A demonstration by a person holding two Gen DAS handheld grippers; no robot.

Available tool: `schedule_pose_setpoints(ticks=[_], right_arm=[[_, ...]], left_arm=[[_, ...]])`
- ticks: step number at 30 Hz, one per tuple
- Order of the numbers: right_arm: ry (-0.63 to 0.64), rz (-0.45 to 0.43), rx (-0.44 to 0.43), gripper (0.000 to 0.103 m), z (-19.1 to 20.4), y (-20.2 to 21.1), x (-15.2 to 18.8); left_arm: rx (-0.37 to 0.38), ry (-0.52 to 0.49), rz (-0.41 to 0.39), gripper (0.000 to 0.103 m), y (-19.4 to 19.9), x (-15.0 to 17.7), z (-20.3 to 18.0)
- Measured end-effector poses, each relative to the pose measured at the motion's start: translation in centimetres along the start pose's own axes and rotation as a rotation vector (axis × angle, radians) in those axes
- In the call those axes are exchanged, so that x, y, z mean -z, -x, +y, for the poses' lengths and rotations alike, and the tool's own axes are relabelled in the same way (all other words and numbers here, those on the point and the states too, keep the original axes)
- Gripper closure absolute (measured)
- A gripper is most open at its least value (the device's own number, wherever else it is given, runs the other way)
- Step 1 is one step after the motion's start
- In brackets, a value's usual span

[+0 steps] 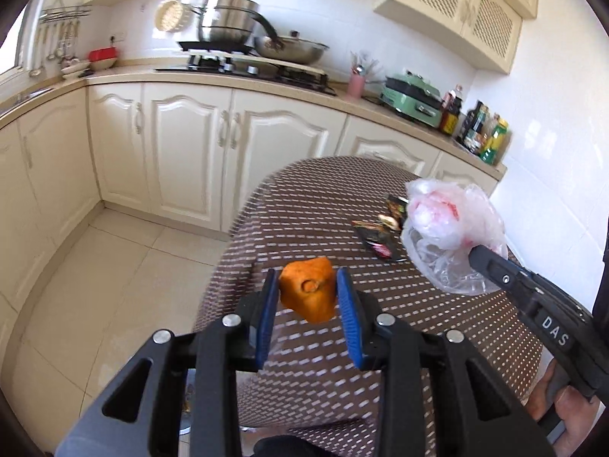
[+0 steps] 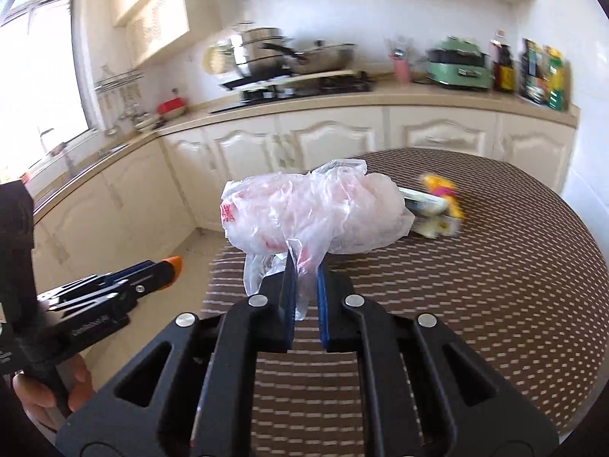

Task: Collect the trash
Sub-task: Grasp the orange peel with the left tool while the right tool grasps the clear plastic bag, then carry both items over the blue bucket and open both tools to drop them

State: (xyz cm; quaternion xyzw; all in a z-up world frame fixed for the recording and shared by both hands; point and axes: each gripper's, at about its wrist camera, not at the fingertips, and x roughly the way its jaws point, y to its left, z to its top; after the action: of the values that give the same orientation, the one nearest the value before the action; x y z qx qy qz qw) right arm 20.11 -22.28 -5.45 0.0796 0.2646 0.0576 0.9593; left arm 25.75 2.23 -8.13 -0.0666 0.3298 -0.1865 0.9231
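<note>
My left gripper (image 1: 306,291) is shut on an orange peel piece (image 1: 308,295), held in the air over the near edge of the brown patterned table (image 1: 304,205). My right gripper (image 2: 304,272) is shut on a crumpled clear plastic bag (image 2: 316,213) with red print, lifted above the table. In the left wrist view the plastic bag (image 1: 453,221) hangs at the right, with the right gripper (image 1: 479,255) beneath it. The right wrist view has the left gripper (image 2: 171,266) at the lower left, with the orange peel (image 2: 174,262) at its tip.
Dark snack wrappers (image 1: 380,232) lie on the table behind the bag. A pale carton and a yellow wrapper (image 2: 437,202) lie further back on the table. Cream cabinets (image 1: 190,144), a stove with pots (image 1: 236,38) and tiled floor (image 1: 95,285) surround the table.
</note>
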Motion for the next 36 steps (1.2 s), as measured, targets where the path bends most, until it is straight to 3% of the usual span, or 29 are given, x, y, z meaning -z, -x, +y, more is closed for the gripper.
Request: schedule_pose_setpoints(ticks=[7, 15, 24, 30, 36], right_arm=[[0.115, 0.110, -0.152, 0.094, 9.2, -4.2, 2.2], [0.212, 0.319, -0.251, 0.094, 17.8, -12.6, 8.4], [0.238, 0.504, -0.238, 0.093, 20.6, -21.1, 14.4], [0.234, 0.582, -0.197, 0.093, 20.4, -25.5, 16.6], [0.211, 0.637, -0.185, 0.093, 20.6, -28.4, 18.2]], left_arm=[[-0.111, 0.087, 0.005, 0.072, 2.4, 2.2, 7.6], [-0.248, 0.228, 0.130, 0.072, 0.6, 7.4, 18.4], [-0.298, 0.348, 0.302, 0.072, -6.6, 12.8, 26.7], [-0.248, 0.435, 0.376, 0.070, -11.5, 15.5, 29.3], [-0.257, 0.492, 0.403, 0.050, -12.6, 16.9, 31.1]])
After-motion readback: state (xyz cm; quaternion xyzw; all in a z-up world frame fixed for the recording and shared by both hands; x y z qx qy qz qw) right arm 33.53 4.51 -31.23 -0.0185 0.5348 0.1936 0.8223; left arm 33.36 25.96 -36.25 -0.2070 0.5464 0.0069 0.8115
